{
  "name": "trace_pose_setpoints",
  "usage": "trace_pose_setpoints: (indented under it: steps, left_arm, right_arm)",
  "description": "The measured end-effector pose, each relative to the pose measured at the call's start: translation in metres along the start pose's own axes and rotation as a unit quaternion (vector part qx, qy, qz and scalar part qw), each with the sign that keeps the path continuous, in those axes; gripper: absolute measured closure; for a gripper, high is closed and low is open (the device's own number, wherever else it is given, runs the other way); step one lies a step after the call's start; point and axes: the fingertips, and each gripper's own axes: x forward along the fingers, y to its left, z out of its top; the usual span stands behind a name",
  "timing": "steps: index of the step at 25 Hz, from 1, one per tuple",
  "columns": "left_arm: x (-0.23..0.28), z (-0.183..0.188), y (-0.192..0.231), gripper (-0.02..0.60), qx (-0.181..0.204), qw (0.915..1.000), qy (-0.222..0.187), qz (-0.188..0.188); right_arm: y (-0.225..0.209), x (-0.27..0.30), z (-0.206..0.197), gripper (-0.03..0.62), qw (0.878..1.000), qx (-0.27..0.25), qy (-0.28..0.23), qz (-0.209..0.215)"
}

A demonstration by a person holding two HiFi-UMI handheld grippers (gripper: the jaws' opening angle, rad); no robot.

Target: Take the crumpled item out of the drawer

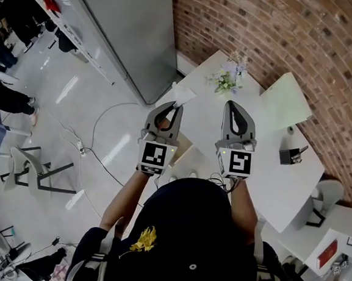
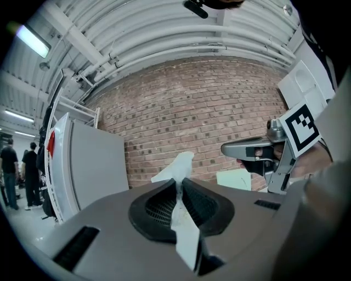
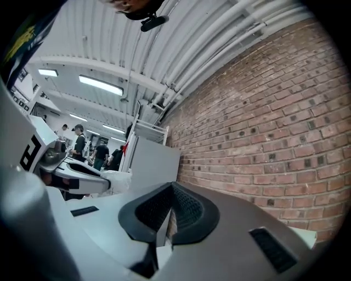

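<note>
Left gripper (image 2: 179, 185) pinches crumpled paper (image 2: 177, 166), protruding forward lengthwise.

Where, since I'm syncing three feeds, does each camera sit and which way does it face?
Head view: on the person's head, facing steeply down at the white table; the forearms, left tool and right tool show.
Left gripper view: on the left tool, looking level along jaws shut on the crumpled paper toward the brick wall.
Right gripper view: on the right tool, looking level along closed jaws beside that wall.
Shared: each gripper view catches the other tool.
</note>
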Motion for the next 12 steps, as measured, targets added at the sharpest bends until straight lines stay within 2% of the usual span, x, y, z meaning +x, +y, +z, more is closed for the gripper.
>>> trace_pose_setpoints:
  steps: [12]
  left_arm:
    - [-0.013,-0.003,-0.015,0.534,-0.001,0.9993,-0.011,-0.037]
  right_arm:
    - [0.000,-0.025,-0.003,0.569,1.000,-0.006,0.008,-0.018]
